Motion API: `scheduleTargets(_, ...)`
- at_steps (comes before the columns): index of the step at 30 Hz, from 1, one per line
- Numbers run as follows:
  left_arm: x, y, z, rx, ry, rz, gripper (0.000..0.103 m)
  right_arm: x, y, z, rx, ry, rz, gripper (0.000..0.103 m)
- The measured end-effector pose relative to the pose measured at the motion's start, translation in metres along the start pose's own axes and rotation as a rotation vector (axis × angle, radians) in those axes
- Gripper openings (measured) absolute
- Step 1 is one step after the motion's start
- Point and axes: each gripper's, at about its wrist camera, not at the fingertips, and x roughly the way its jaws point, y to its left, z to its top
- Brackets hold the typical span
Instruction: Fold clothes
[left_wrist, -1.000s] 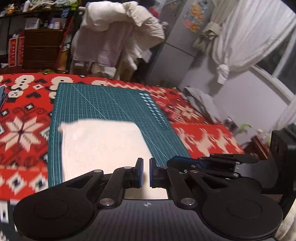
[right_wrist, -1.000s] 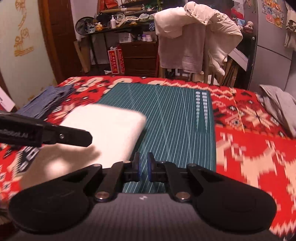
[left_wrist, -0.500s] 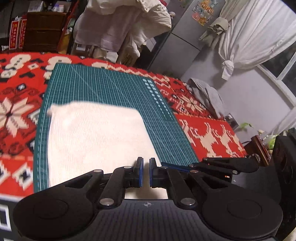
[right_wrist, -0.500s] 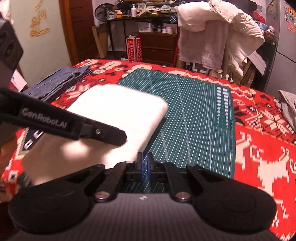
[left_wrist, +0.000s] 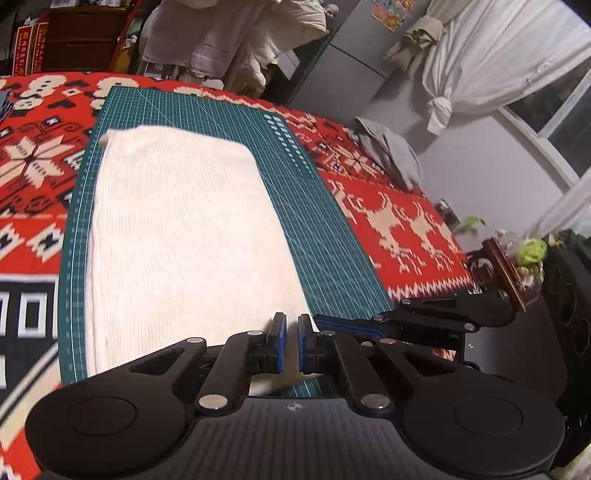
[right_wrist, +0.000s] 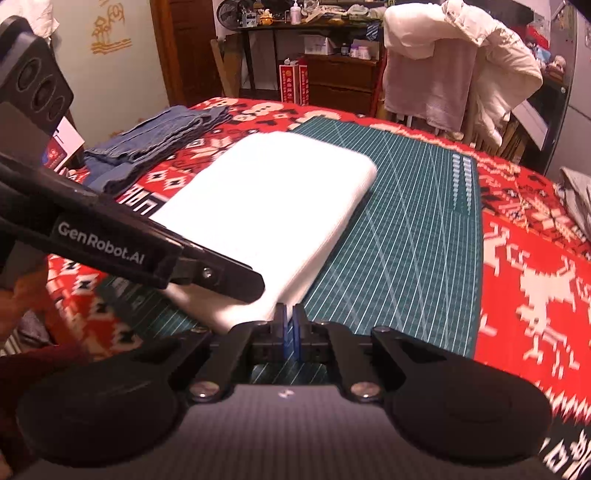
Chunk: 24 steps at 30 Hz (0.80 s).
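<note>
A white folded garment (left_wrist: 184, 229) lies lengthwise on the green cutting mat (left_wrist: 325, 229). My left gripper (left_wrist: 288, 332) sits at its near right end. The pads stand a narrow gap apart with white fabric showing between them, so it looks shut on the garment. In the right wrist view the garment (right_wrist: 273, 192) lies left of centre, and the left gripper's fingers (right_wrist: 221, 277) rest on its near end. My right gripper (right_wrist: 289, 325) is shut, its pads almost touching, just beside the garment's near right corner over the mat (right_wrist: 406, 240). Whether it pinches fabric is hidden.
A red patterned blanket (left_wrist: 399, 221) covers the surface under the mat. Folded denim (right_wrist: 147, 140) lies at the far left and a grey garment (left_wrist: 391, 147) at the far right. A chair draped with clothes (right_wrist: 443, 62) stands behind the far edge.
Both grippers have moved in to the garment's near end, so it fills more of each view. The right gripper's pads have closed from a small gap to nearly touching. The left gap is unchanged.
</note>
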Motion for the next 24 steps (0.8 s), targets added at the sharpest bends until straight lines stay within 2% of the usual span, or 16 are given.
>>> scheduleTargets(7, -0.01, -0.005, -0.012, -0.006, 0.021, -0.002, 0.004, -0.014, -0.002, -0.013, 0.047, 0.027, 0.05, 0.006)
scheduleTargets(10, -0.015, -0.006, -0.007, -0.003, 0.003, -0.002, 0.004, -0.018, -0.014, -0.009, 0.082, 0.006, 0.046, 0.006)
scheduleTargets(14, -0.014, -0.003, 0.016, 0.004, -0.053, 0.015, 0.004, -0.009, -0.036, 0.012, 0.143, -0.043, 0.002, 0.007)
scheduleTargets(20, 0.007, 0.01, 0.07, 0.009, -0.129, 0.075, 0.004, 0.024, -0.072, 0.055, 0.241, -0.111, -0.061, 0.007)
scheduleTargets(24, 0.029, 0.025, 0.096, -0.029, -0.131, 0.092, 0.004, 0.045, -0.081, 0.067, 0.219, -0.102, -0.058, 0.007)
